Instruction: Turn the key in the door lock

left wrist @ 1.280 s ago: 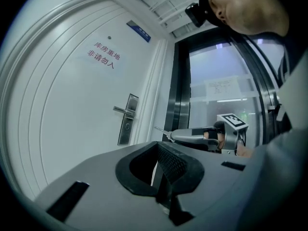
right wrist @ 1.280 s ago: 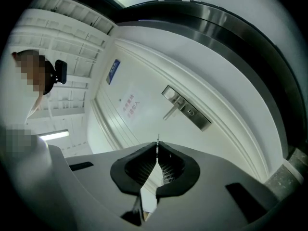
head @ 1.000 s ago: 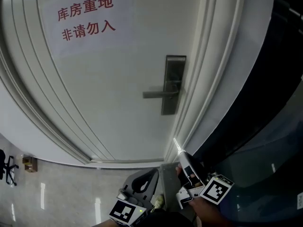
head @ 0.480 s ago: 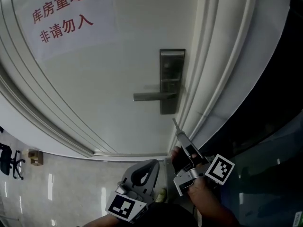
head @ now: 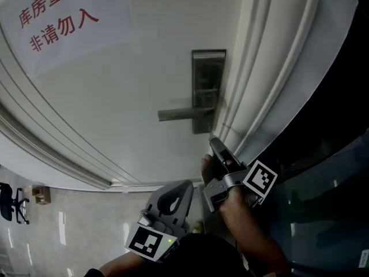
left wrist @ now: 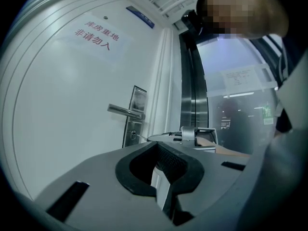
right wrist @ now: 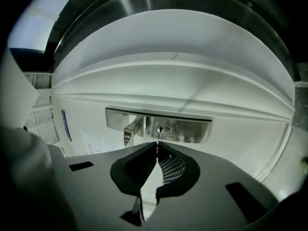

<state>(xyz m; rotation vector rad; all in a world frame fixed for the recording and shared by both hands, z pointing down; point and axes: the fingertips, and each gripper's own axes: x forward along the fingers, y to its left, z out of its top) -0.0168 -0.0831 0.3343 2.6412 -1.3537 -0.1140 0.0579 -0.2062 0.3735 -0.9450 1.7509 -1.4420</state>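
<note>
Now, I am holding the right tongs (right wrist: 157, 153) pressed tightly together on the key (right wrist: 157, 142), and its thin blade is sticking out straight ahead of the tips. Just beyond the blade's point, the keyhole (right wrist: 163, 129) is sitting in the metal lock plate (right wrist: 192, 129). It is lying very slightly to one side of the blade's line, and I am judging that the two are not yet touching. The door handle (right wrist: 131, 130) is coming out of the same plate beside the keyhole, a bit further from my tips.

I am thinking the step in hand is the insertion, so the turning is not possible yet. To do it well, I am planning to bring the blade onto the slot's line first, with its flat side matching the slot, and then push along the blade and not at an angle. The grip is looking narrow, so the key may be swivelling between the pads if I am pressing crooked. When turning, I should be rotating around the blade's own axis and staying clear of the handle.

The left tongs (head: 181, 192) are hanging lower and further back from the door (head: 115, 97), closed with nothing between them.
</note>
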